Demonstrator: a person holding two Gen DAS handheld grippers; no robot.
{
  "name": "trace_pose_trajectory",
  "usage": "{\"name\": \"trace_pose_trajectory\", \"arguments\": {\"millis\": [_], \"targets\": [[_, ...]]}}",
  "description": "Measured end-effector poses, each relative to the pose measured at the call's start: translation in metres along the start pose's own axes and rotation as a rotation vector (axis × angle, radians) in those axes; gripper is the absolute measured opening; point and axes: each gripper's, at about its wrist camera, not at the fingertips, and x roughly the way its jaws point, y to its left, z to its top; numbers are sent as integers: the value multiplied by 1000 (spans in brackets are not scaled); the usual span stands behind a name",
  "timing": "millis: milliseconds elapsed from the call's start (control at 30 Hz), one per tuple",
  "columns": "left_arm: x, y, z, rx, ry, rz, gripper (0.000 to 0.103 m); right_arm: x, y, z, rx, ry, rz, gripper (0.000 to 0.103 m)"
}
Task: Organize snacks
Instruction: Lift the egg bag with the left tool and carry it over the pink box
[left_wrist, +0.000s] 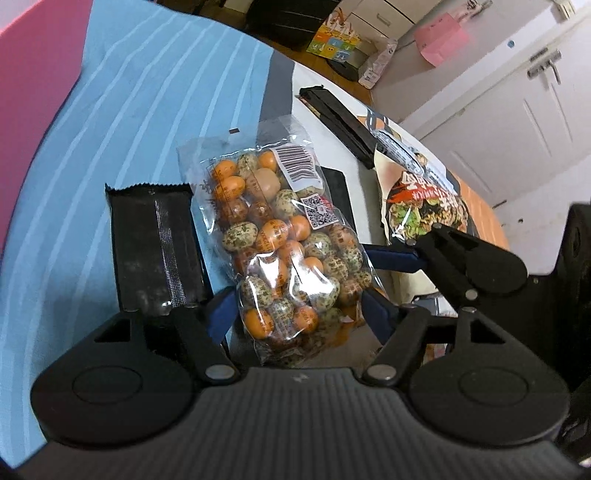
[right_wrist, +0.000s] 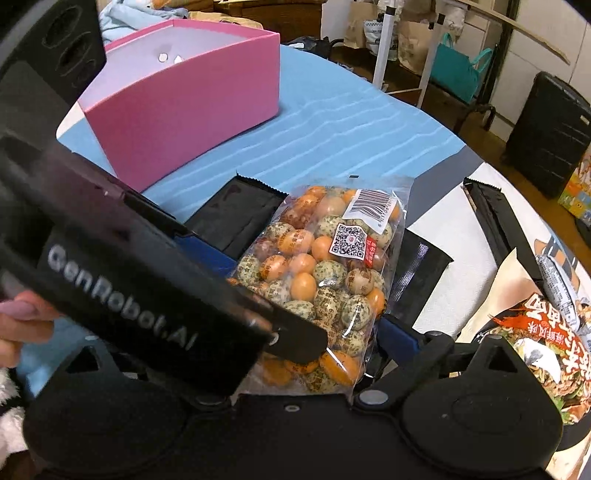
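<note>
A clear bag of orange and speckled coated nuts (left_wrist: 288, 236) (right_wrist: 332, 273) lies on dark packets on the blue striped cloth (left_wrist: 147, 92). My left gripper (left_wrist: 301, 314) straddles its near end, and both blue pads touch the bag's sides. Seen from the right wrist, the left gripper's black housing (right_wrist: 122, 280) crosses over the bag. My right gripper (right_wrist: 291, 328) also straddles the bag. Its right finger (right_wrist: 399, 339) rests against the bag's edge, while its left finger is hidden behind that housing. One right-gripper finger (left_wrist: 391, 254) shows by the bag's right side.
A pink box (right_wrist: 184, 103) stands at the back left. Black packets lie left of the bag (left_wrist: 155, 251), under its right side (right_wrist: 417, 266) and farther right (left_wrist: 340, 122). A printed noodle bag (right_wrist: 535, 332) lies at the right. A person's fingers (right_wrist: 22, 321) hold the left gripper.
</note>
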Motion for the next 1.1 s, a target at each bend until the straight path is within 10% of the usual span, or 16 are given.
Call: {"name": "trace_pose_trajectory", "arguments": {"millis": [1100], "targets": [[-87, -17, -25, 5, 55, 51, 70, -58, 55, 14, 8, -10, 65, 91]]}}
